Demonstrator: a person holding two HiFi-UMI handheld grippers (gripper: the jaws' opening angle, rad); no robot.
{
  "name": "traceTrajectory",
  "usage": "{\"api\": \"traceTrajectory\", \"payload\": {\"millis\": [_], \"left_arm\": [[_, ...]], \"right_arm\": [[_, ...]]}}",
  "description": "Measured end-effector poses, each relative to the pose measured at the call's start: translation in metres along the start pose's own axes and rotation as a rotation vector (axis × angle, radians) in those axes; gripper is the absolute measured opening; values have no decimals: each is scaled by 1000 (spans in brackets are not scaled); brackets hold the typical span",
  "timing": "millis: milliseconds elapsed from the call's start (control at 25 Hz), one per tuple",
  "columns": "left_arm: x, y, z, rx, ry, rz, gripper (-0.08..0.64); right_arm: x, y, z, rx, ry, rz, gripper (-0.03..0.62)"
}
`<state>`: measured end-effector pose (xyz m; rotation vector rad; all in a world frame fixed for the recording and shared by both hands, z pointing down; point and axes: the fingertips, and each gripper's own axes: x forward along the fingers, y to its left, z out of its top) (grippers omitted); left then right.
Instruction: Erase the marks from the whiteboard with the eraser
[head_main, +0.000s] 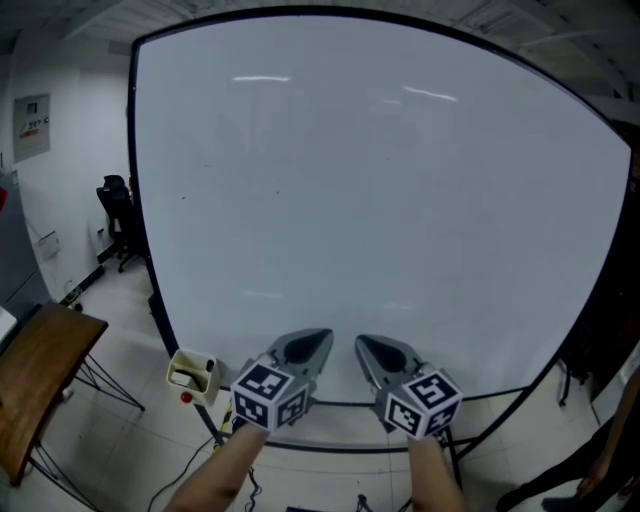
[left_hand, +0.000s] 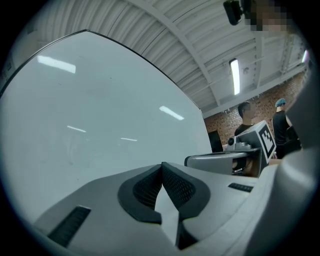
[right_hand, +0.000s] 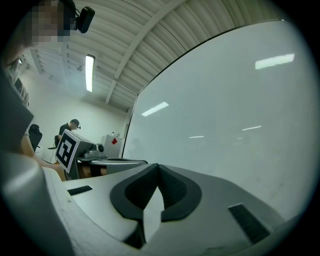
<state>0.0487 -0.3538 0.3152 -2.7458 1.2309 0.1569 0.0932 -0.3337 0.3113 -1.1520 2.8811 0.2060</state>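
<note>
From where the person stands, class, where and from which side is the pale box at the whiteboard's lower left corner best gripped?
Take the pale box across its short width, probably from above, with the left gripper, the nearer one. Its top seems open and faces up, and its side walls look roughly parallel. The jaws, now shut, must open first.

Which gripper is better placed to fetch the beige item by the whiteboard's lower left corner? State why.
Left, probably. The left gripper hangs nearer the beige item than the right gripper; both are shut and empty.
</note>
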Motion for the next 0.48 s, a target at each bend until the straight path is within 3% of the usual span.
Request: {"api": "traceTrajectory", "payload": {"millis": [480], "left_arm": [[-3, -2, 5, -2, -11, 7, 2]], "right_arm": [[-2, 4, 5, -9, -10, 2, -5]]}}
